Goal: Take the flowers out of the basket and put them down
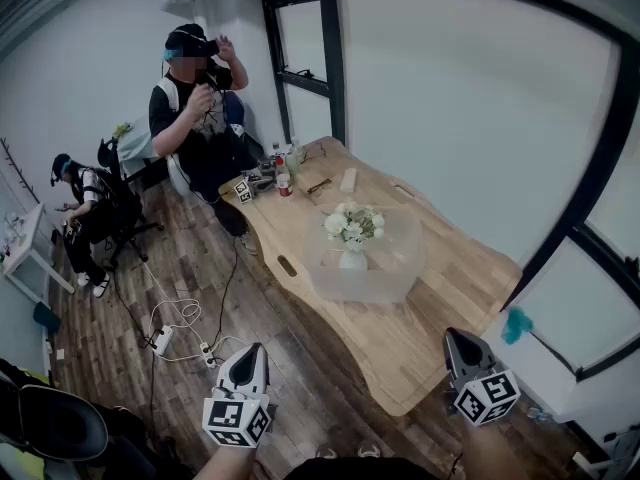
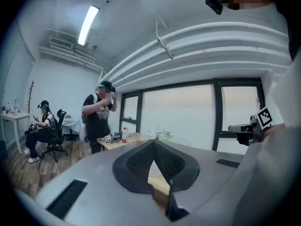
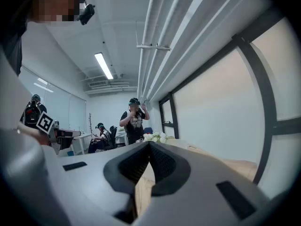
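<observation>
White flowers [image 1: 353, 224] stand in a white vase [image 1: 352, 260] inside a translucent basket [image 1: 330, 280] on the wooden table [image 1: 440, 308]. My left gripper [image 1: 250, 349] hovers over the floor short of the table's near end, shut and holding nothing. My right gripper [image 1: 458, 335] hangs above the table's near right corner, also shut and holding nothing. Both point roughly level toward the basket and are well apart from it. In the left gripper view the flowers [image 2: 162, 134] peek over the shut left gripper [image 2: 153, 145]. The right gripper view shows the flowers [image 3: 155, 136] just beyond the right gripper [image 3: 149, 145].
A person [image 1: 200, 98] stands at the table's far end, beside bottles [image 1: 283, 173] and small gear. Another person [image 1: 85, 208] sits on an office chair at the left. A power strip [image 1: 165, 340] with cables lies on the floor. Windows line the right wall.
</observation>
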A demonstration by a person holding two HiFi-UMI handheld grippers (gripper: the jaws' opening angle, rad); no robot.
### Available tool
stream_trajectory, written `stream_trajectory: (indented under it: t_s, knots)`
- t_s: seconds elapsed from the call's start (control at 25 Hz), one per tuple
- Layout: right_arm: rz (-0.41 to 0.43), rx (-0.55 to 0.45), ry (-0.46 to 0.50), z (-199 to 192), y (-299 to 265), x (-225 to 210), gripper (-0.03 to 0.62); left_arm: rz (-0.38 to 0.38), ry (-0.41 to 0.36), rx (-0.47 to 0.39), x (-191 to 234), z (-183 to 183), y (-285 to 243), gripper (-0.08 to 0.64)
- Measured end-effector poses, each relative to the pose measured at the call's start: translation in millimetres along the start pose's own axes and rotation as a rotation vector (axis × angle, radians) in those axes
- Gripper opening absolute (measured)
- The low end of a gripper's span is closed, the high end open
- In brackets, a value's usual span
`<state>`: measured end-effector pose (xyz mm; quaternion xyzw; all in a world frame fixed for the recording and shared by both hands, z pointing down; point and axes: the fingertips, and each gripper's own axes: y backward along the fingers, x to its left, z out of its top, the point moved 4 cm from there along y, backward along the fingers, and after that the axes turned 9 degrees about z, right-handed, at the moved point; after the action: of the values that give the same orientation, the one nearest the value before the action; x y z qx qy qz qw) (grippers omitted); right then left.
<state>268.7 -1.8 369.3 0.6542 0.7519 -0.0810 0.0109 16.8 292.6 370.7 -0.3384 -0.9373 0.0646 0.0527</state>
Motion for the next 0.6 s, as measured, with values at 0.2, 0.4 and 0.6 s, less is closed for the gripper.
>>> stream_trajectory:
  t_s: [0.2,0.4,0.6]
  knots:
    - [0.014,0.007,0.003,-3.9,0.4,-4.8,0.021,0.001,-0.01,-0.019,-10.5,10.0,-1.6,0.005]
    - [0.039,0.005,-0.006,-11.5,5.1,-12.4,0.021,0.022,-0.021,-0.028,-22.9,12.7,6.6,0.005]
    - [0.068,-0.004,0.003,-20.4,7.4,-21.1,0.021,0.053,-0.04,-0.027,-35.1,7.7,18.1,0.005]
